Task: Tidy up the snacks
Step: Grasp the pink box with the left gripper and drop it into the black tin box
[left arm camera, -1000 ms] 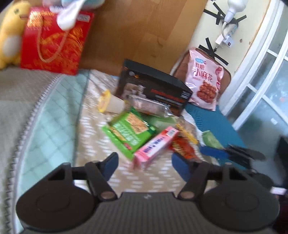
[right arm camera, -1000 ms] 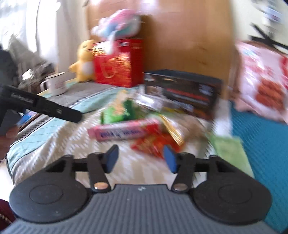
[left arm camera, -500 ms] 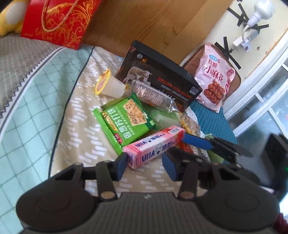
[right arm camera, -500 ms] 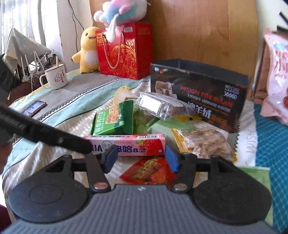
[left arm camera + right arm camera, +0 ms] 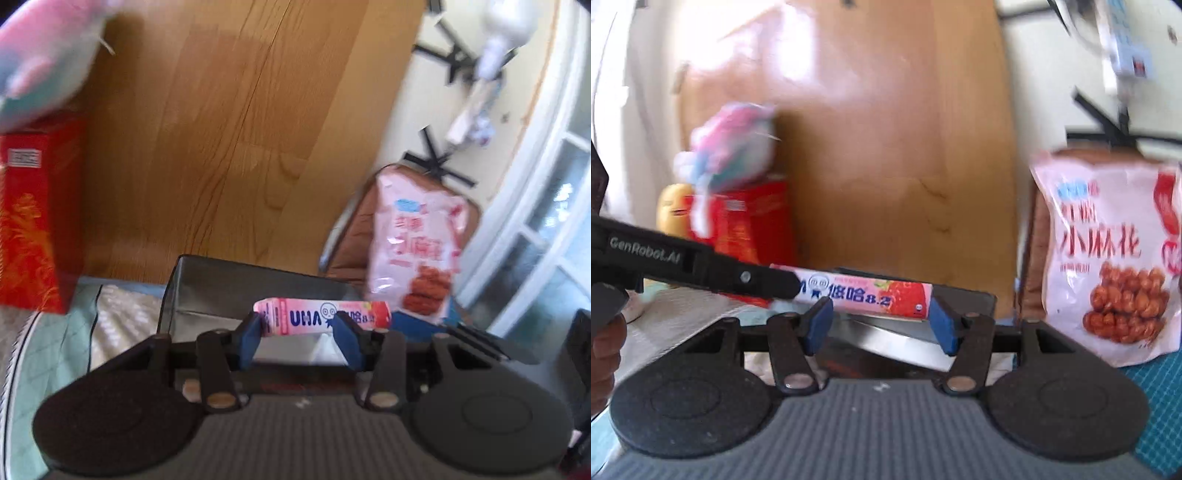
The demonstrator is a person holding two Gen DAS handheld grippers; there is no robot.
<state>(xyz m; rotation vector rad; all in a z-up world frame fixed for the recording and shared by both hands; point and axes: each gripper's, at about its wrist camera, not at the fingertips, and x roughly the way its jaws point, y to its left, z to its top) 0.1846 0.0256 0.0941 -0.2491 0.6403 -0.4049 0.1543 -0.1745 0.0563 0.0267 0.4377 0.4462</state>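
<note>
1. Both views are smeared with blur; the print on the big pink snack bag [image 5: 413, 254] is only half readable from the left wrist.
2. The left gripper [image 5: 301, 334] has its jaws clenched on the pink candy box [image 5: 321, 317], held up in the air over the open dark box [image 5: 221, 295].
3. From the right wrist, the left gripper's black finger [image 5: 757, 282] covers one end of that candy box [image 5: 864, 295].
4. The right gripper [image 5: 879, 325] sits just below the candy box, jaws spread and grasping nothing that I can make out.
5. The dark box's interior is mostly hidden behind the grippers.
6. The red gift bag [image 5: 33, 229] is cut off at the left edge, with a blurred plush toy [image 5: 40, 62] above it.
7. There is open bed cover [image 5: 122, 317] between the gift bag and the dark box.
</note>
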